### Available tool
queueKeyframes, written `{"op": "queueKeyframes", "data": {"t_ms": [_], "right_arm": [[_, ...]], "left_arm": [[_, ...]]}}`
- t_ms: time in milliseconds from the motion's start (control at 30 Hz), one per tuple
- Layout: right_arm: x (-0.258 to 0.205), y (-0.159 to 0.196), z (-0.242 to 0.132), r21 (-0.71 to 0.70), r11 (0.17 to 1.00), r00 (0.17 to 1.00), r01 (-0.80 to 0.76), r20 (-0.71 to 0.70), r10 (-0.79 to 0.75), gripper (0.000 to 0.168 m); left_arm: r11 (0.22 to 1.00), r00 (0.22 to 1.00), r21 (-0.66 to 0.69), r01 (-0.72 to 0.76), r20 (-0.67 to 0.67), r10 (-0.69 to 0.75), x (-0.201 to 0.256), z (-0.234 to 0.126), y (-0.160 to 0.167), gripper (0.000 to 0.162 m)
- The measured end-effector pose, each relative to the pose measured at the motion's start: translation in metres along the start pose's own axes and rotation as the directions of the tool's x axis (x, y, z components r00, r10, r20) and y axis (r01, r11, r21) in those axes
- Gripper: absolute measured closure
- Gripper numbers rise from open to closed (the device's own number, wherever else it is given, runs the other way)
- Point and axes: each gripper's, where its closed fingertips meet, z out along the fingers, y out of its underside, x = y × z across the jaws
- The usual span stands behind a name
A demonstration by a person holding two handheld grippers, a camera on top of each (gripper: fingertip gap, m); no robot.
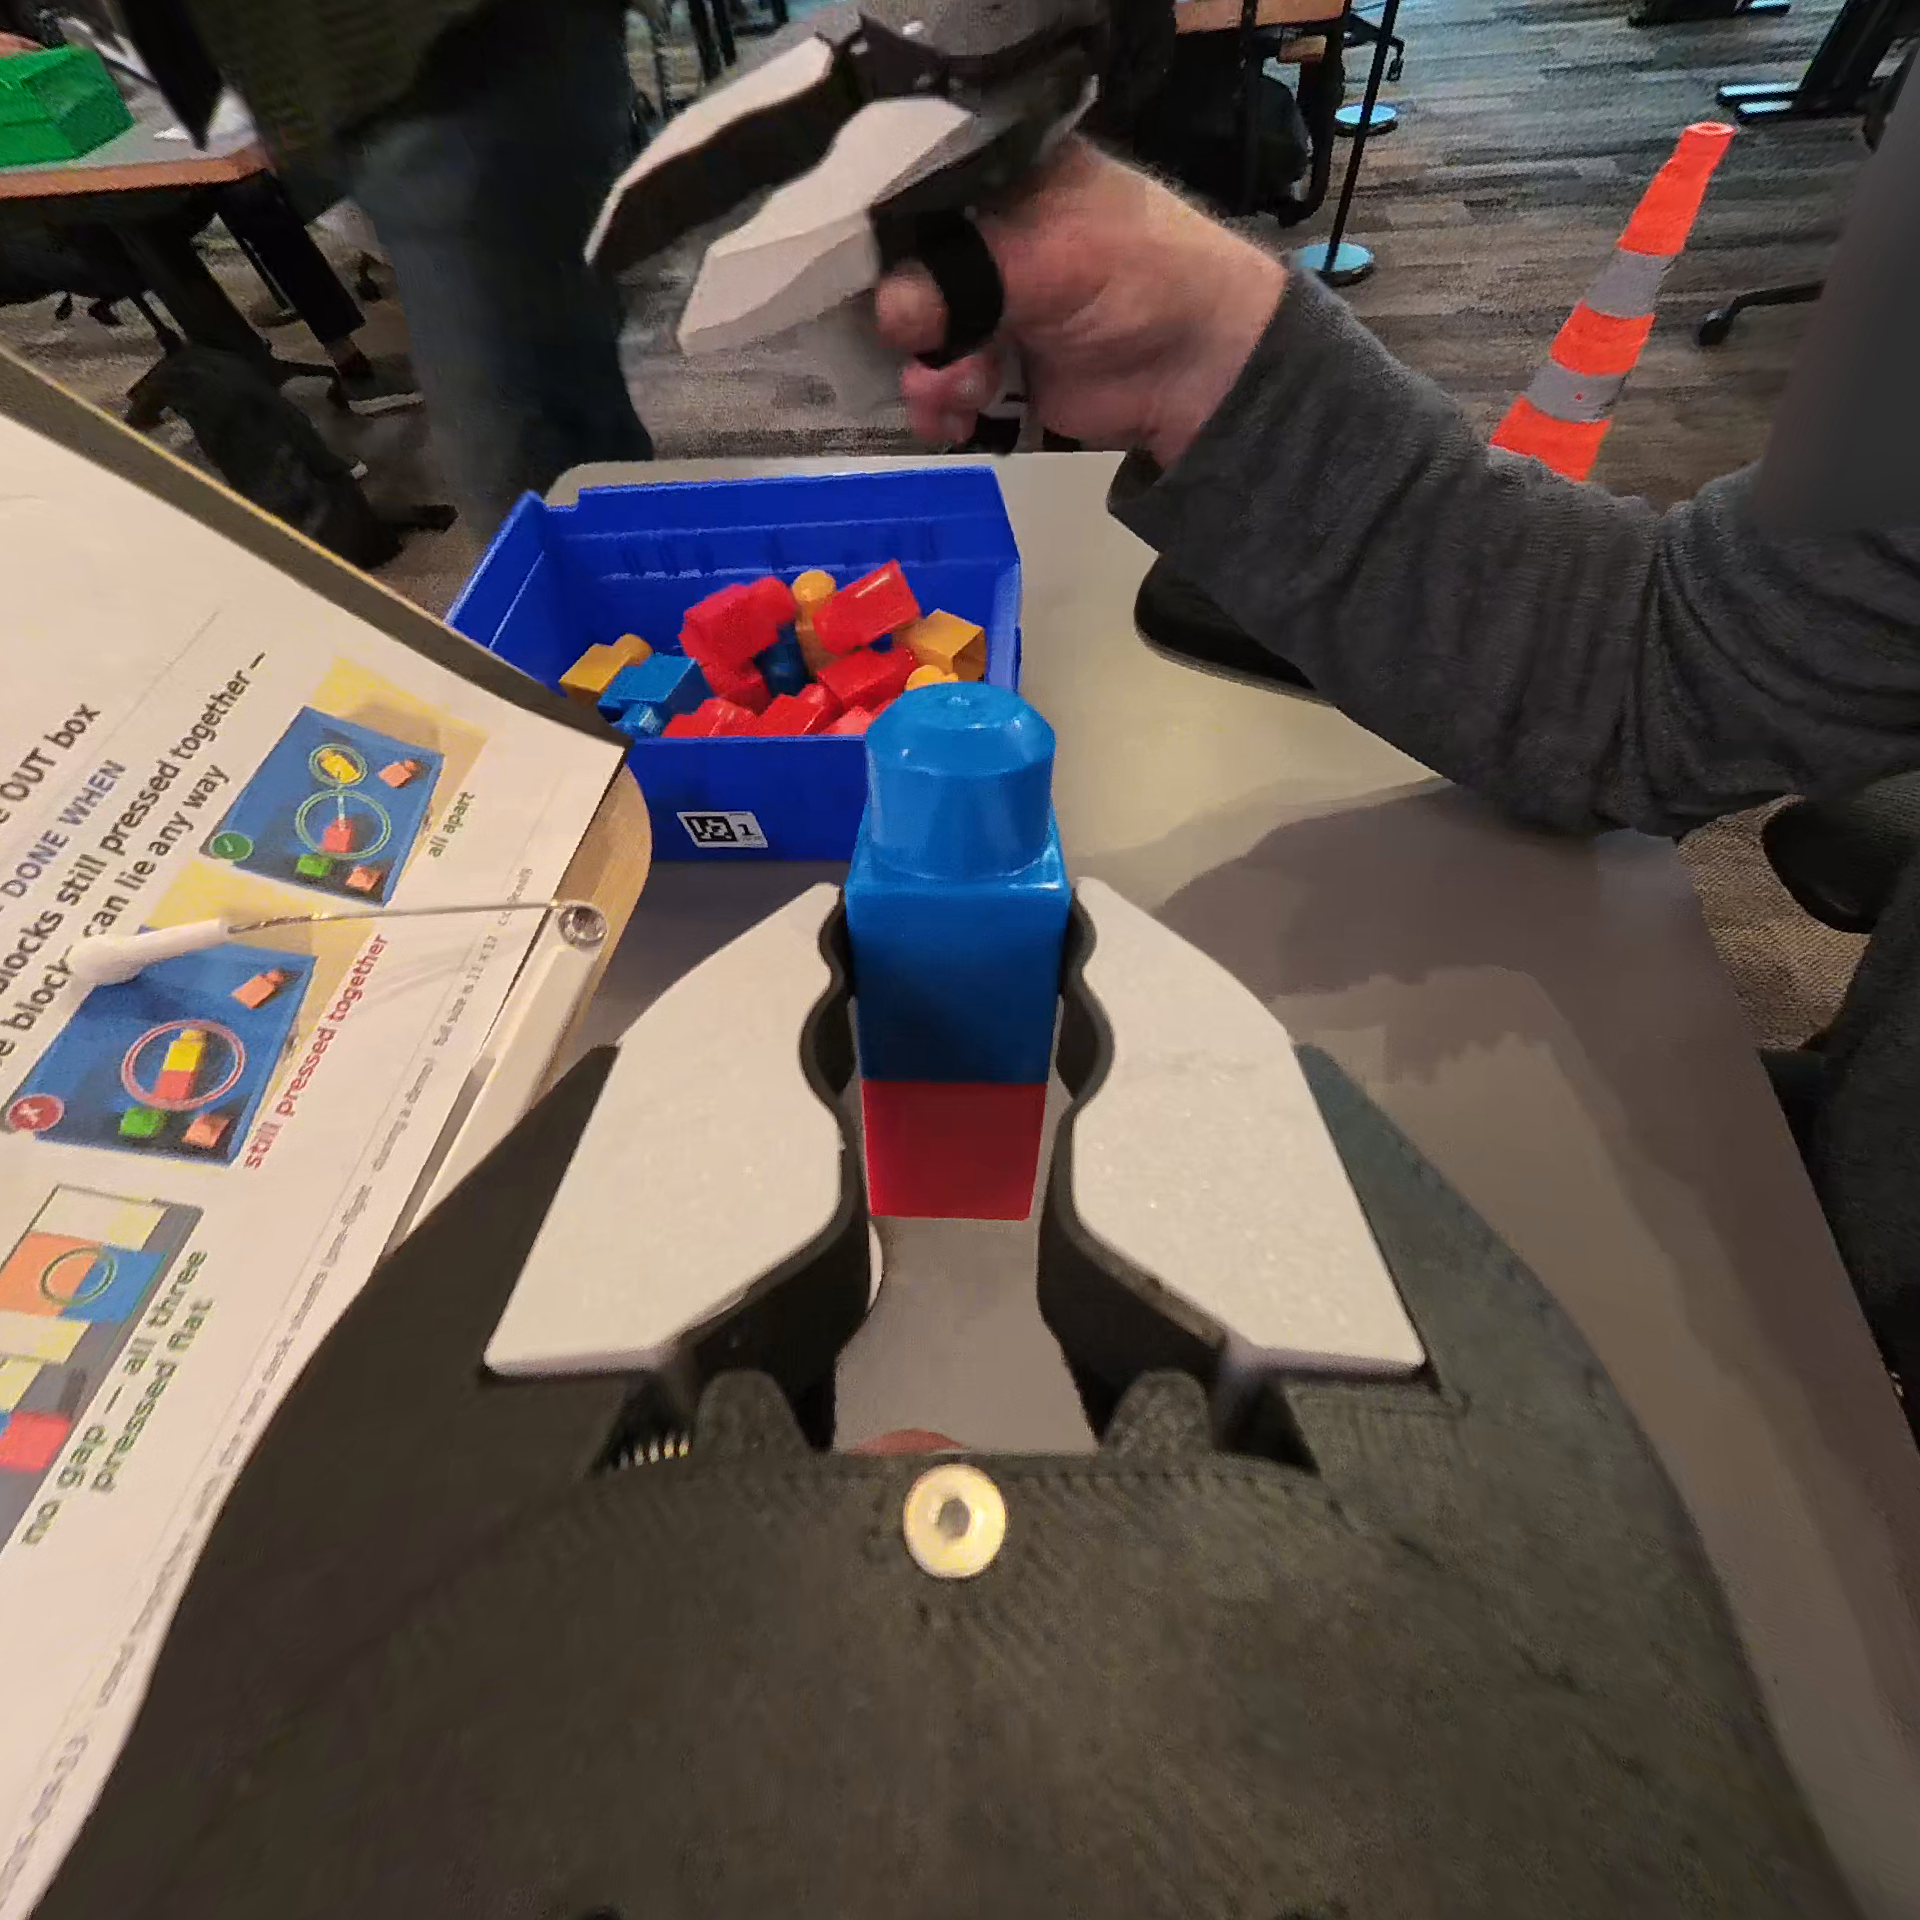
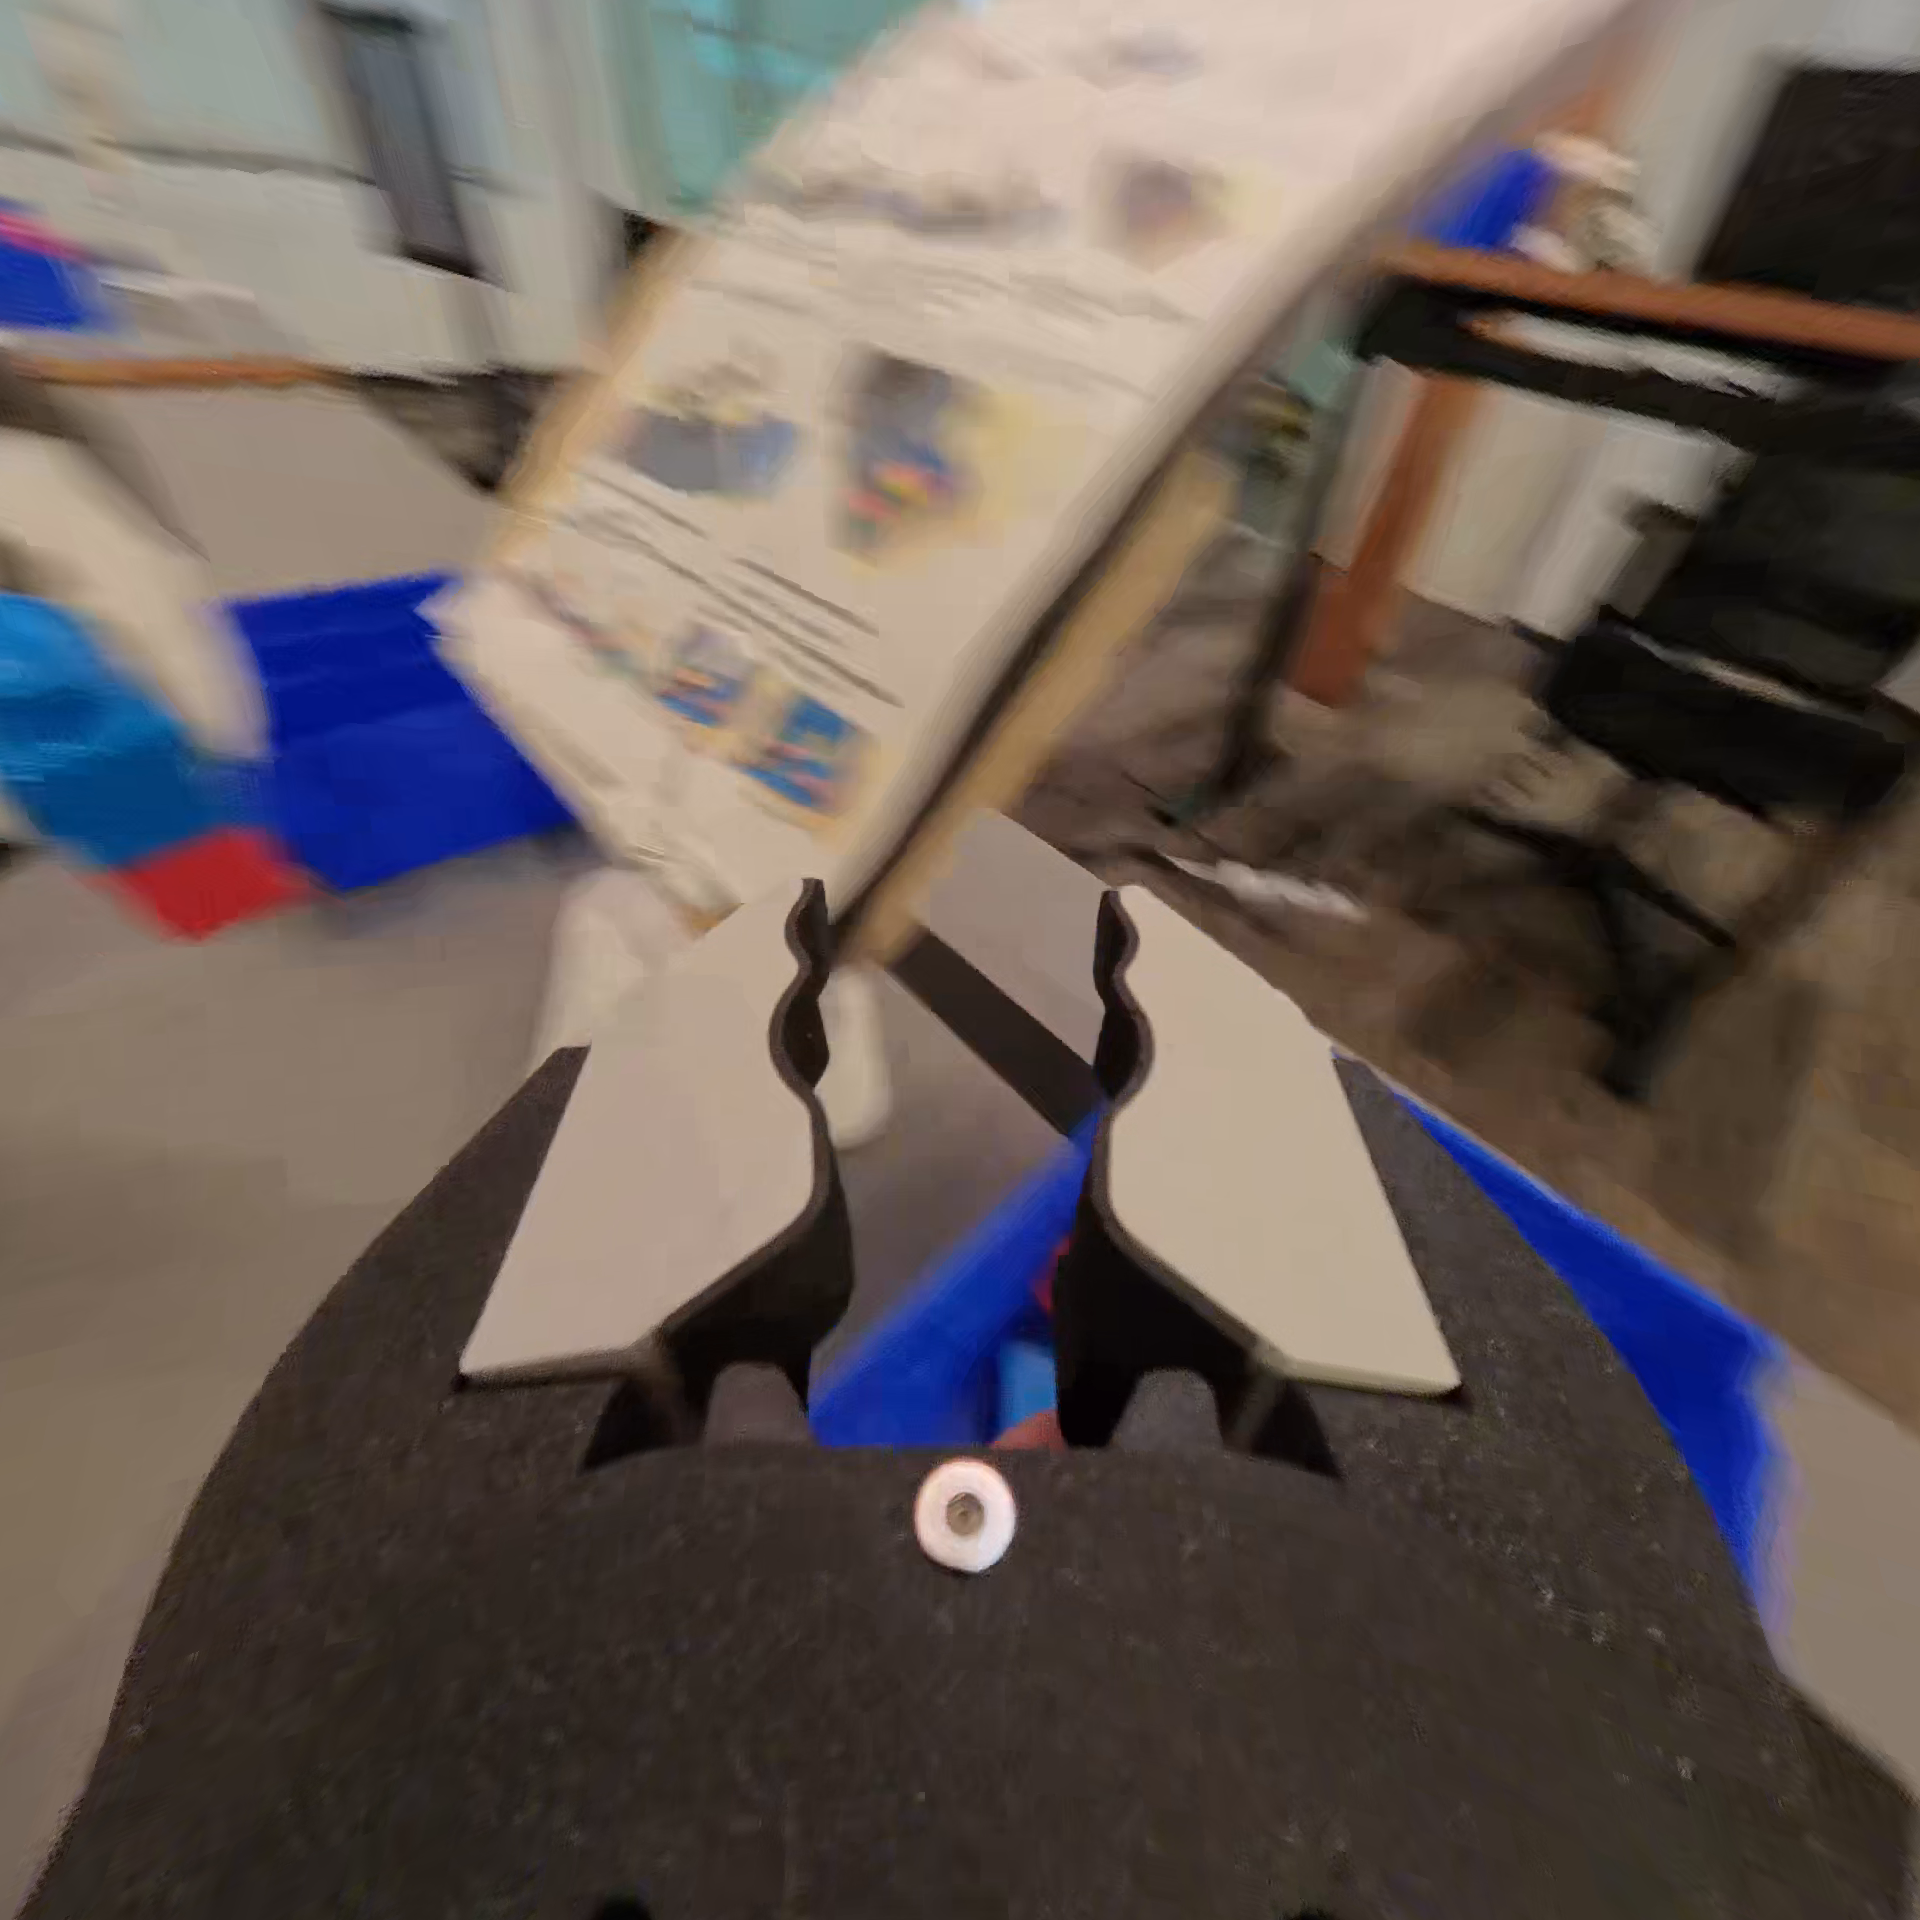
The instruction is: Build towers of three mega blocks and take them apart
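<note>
My left gripper (image 1: 956, 935) is shut on a blue block (image 1: 951, 935) stacked on a red block (image 1: 951, 1148), an upright stack of two. The stack also shows blurred at the left edge of the right wrist view (image 2: 114, 769). My right gripper (image 2: 961, 914) is open and empty, raised above the blue bin (image 1: 831, 769); it also shows in the left wrist view (image 1: 665, 281), held by a hand. The bin holds several red, blue and yellow blocks (image 1: 790, 655).
A slanted instruction board (image 1: 208, 935) on a wooden stand is at the left of the grey table (image 1: 1351, 935). A second blue bin (image 2: 384, 727) lies behind the stack in the blurred right wrist view. An orange cone (image 1: 1621, 301) stands on the floor beyond.
</note>
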Motion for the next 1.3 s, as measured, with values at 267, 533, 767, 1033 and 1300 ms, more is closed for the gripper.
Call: {"op": "queueKeyframes", "data": {"t_ms": [267,533,767,1033,1300], "right_arm": [[-0.189,-0.036,0.026,0.153,0.987,0.765,0.054,0.629,-0.139,0.111],[-0.211,-0.034,0.028,0.153,0.987,0.706,0.050,0.693,-0.143,0.141],[-0.199,-0.058,0.016,0.254,0.966,0.730,-0.053,0.670,-0.136,0.140],[-0.197,-0.043,0.023,0.190,0.982,0.742,0.006,0.657,-0.132,0.128],[-0.201,-0.048,0.020,0.218,0.974,0.753,0.053,0.632,-0.182,0.132]], "left_arm": [[0.999,1.000,0.027,-0.020,-0.016,0.020,0.013,0.015,-0.012,0.127],[0.998,0.998,0.065,-0.024,-0.051,0.027,0.019,0.019,-0.017,0.126],[0.999,0.999,0.046,-0.015,-0.052,0.018,0.012,0.020,-0.008,0.108],[0.997,0.999,0.071,-0.024,-0.046,0.027,0.011,0.022,-0.011,0.126],[0.996,0.998,0.075,-0.042,-0.051,0.046,0.015,0.018,-0.014,0.126]]}}
